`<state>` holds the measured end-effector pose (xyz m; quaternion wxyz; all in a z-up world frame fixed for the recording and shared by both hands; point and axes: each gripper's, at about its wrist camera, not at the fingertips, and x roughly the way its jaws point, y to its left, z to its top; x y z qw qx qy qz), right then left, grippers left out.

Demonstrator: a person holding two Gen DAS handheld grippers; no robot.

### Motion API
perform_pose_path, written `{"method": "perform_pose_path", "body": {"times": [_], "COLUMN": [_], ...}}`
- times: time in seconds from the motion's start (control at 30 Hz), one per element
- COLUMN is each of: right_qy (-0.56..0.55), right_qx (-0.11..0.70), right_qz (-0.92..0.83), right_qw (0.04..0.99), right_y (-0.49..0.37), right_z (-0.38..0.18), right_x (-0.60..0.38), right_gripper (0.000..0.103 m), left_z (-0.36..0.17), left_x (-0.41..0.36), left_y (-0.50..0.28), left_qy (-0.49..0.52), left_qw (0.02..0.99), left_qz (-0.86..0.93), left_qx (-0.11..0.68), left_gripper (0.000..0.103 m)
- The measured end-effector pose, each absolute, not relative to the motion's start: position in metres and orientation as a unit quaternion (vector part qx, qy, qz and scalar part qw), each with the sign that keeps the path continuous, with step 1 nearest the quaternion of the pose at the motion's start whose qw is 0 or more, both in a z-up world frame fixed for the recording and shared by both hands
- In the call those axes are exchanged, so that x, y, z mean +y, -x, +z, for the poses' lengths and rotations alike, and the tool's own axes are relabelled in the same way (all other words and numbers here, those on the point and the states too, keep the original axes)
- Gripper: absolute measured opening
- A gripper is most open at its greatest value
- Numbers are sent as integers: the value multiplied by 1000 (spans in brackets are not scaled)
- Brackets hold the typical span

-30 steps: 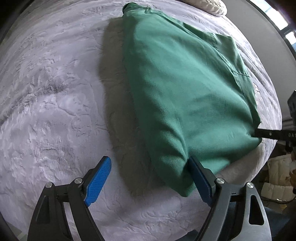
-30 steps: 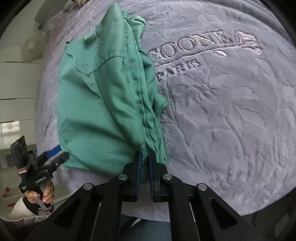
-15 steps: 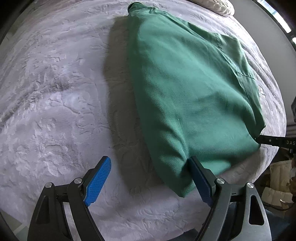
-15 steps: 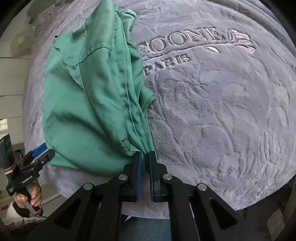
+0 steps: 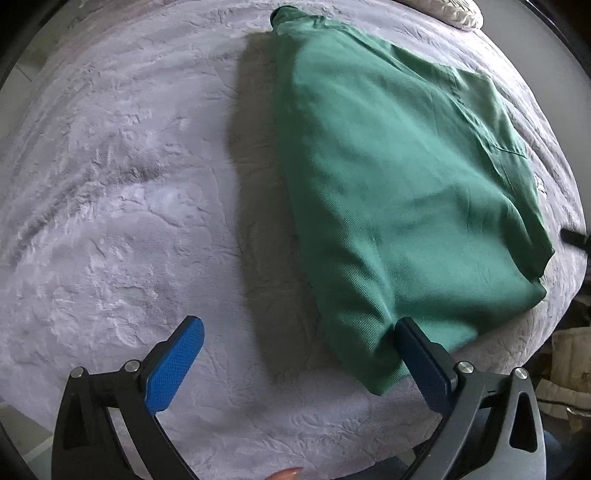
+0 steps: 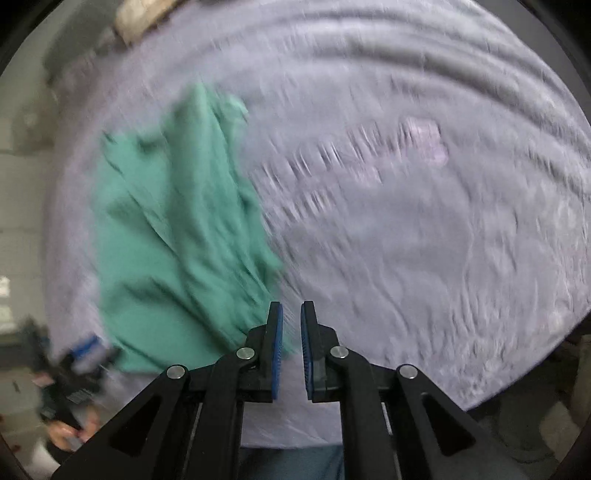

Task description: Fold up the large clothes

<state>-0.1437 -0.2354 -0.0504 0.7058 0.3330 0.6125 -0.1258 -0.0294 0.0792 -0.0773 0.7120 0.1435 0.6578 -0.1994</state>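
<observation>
Green garment [image 5: 399,192]: folded long, lying on the grey plush blanket [image 5: 122,206]. Left wrist view: left gripper [image 5: 295,354] spread wide, gripping nothing, its right finger against the garment's near corner; pale pillow [image 5: 458,11] beyond the garment's far end. Right wrist view, blurred: right gripper [image 6: 291,332] slightly parted, released; garment [image 6: 177,236] just left; embossed lettering [image 6: 332,166] right of the garment.

Bare blanket [image 5: 122,206] left of garment [image 5: 399,192]

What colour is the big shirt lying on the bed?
Green. The shirt shows best in the left wrist view, spread on the pale grey blanket.
</observation>
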Motion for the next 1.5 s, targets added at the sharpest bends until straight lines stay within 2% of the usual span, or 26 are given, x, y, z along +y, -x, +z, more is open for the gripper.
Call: {"method": "perform_pose_path", "body": {"times": [0.03,0.07,0.1,0.13,0.2,0.27,0.37,0.53,0.63,1.1,1.2,1.37,1.5], "right_qy": [-335,-333,-328,-322,-303,-271,-237,-225,-220,-257,-246,-228,-280], "right_qx": [602,594,586,581,583,594,618,655,661,642,644,677,682], "right_qz": [-121,-118,-117,-112,-101,-103,-113,-124,-124,-124,-99,-103,-124], "right_qw": [714,722,732,739,747,750,741,711,707,711,718,692,664], "right_y": [136,128,117,106,85,65,49,40,35,80,103,146,173], "right_z": [-45,-40,-36,-34,-35,-39,-57,-106,-119,-70,-55,-76,-87], "right_x": [-237,-237,-236,-235,-225,-216,-206,-216,-219,-237,-220,-203,-221], "right_gripper": [26,48,56,57,54,35,30,31,39,42,47,48,50], "left_z": [-74,-71,-68,-65,-61,-62,-68,-74,-73,-76,-81,-86,-81], "left_x": [77,75,72,70,66,64,63,57,54,61,65,70,68], "left_y": [29,27,26,26,22,17,16,17,17,8,13,14,14], "left_qy": [-152,-158,-162,-163,-154,-142,-145,-146,-141,-148,-171,-156,-163], "left_qw": [718,725,731,733,734,730,729,726,729,712,706,699,701], "left_qz": [-195,-188,-182,-181,-177,-172,-154,-140,-135,-144,-157,-167,-167], "left_qx": [650,644,638,635,637,646,651,657,656,671,670,678,673], "left_gripper": [103,103,103,103,103,103,103,103,103,103,103,103,103]}}
